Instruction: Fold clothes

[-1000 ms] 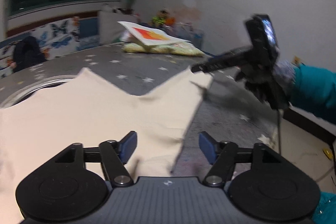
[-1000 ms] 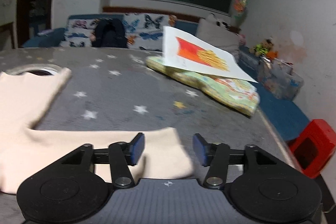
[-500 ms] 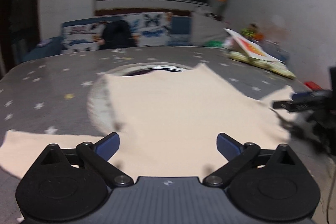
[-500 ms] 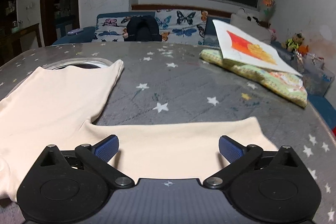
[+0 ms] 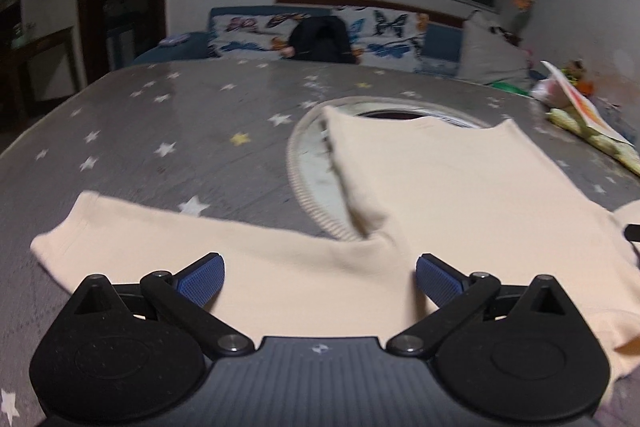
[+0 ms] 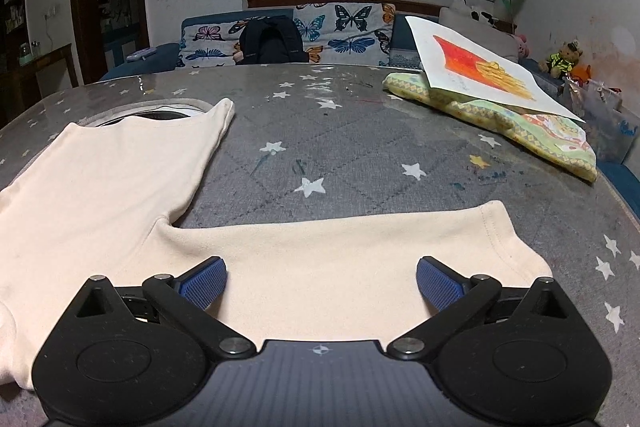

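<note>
Since both tongs swung apart, left tongs (image 5: 320,277) and right tongs (image 6: 322,277) gape wide, empty — over sleeves of flat cream cotton shirt (image 6: 100,187) on grey star-print bench (image 6: 360,155) — sleeve fold looks next.

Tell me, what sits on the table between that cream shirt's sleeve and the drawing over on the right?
Only bare star-print tablecloth separates the sleeve from the drawing, as the right wrist view shows.

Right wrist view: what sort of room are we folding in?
Probably a home living room: a butterfly-print sofa behind the star-print table, stuffed toys by the wall, and a child's drawing lying on the table.
</note>
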`<state>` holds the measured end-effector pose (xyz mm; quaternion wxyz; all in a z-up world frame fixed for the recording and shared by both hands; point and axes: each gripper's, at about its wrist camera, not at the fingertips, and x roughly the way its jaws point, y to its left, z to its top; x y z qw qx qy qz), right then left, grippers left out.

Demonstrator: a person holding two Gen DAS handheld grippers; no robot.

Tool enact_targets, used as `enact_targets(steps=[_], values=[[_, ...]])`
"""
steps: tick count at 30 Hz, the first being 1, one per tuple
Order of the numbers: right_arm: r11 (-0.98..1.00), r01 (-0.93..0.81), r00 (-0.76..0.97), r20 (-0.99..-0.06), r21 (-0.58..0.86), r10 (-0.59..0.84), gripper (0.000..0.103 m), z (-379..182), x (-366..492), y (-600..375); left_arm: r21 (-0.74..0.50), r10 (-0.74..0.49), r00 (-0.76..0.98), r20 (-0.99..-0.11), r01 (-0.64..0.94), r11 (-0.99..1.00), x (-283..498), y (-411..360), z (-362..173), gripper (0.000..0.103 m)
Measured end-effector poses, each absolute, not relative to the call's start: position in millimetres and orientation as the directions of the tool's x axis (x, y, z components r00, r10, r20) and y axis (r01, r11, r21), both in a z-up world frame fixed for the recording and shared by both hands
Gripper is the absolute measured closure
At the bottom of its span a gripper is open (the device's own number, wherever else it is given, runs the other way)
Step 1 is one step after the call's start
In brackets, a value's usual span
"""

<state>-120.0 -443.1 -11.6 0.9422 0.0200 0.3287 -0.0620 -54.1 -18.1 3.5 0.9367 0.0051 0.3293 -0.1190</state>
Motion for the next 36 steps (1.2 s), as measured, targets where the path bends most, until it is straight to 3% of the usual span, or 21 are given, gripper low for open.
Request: enact_targets(steps=[36], values=[[0.992, 0.127, 0.777, -0.622, -0.002, -0.101, 0.0, -10.8, -121.5, -442.2, -0.03, -0.171, 0.755, -0.633, 0.196, 0.98, -51.2, -22.3, -3.2, 0.0]])
